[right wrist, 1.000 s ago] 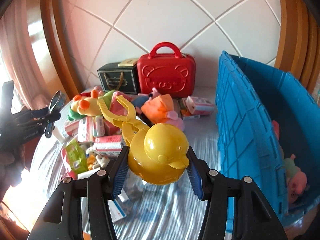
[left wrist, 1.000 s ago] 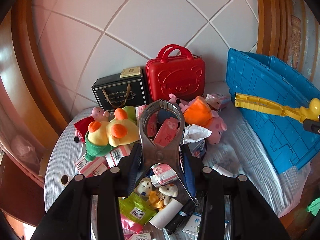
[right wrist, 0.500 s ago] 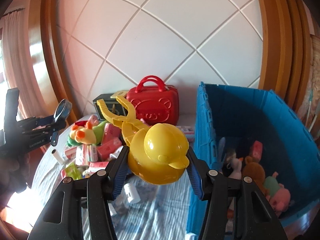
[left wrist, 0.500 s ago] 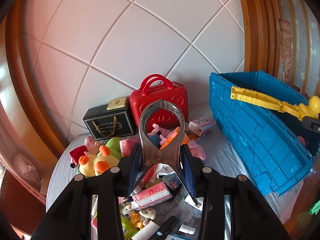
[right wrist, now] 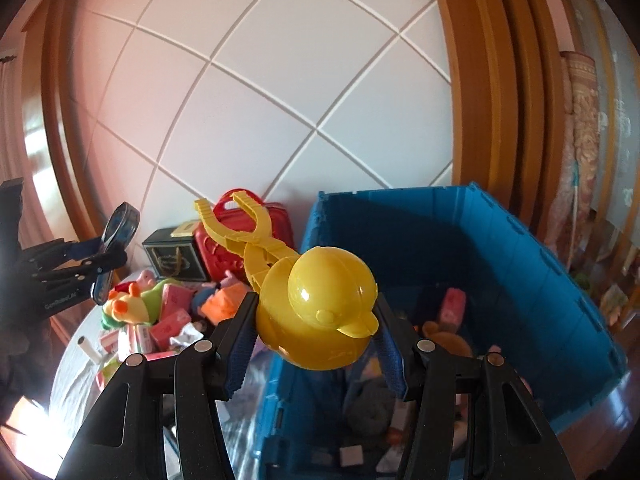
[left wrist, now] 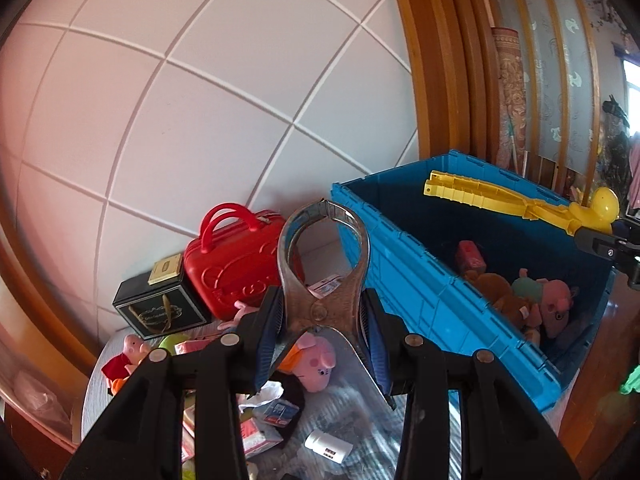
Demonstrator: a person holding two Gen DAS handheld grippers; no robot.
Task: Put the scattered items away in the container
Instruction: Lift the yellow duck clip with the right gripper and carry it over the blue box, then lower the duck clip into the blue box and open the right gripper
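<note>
We hold one item in each claw, and both sit high so that they can clear the wall of the blue crate [right wrist: 532,280] before anything is let go. Our right claw [right wrist: 316,340] is clenched on the round duck body of the yellow duck tongs [right wrist: 320,312], gripping the bulky end because it fills the space between the pads and will not slip; the long scissor handles stick out forward and to the left, away from us. Seen from the left wrist, the tongs already hang over the open crate, above the plush toys [left wrist: 536,300] lying on its floor. Our left claw [left wrist: 320,336] is clenched on the metal pliers [left wrist: 322,264], pinched just around the pivot with the looped head pointing forward, which keeps the heavy end from swinging. It is over the counter [left wrist: 360,408], near the crate's left wall but not yet over the opening. Much clutter is still on the counter: a pink pig plush [left wrist: 316,358], small boxes, a white bottle [left wrist: 329,445], with a red case [left wrist: 236,260] and a black gift box [left wrist: 160,308] standing by the wall. We judge the right drop comes first.
</note>
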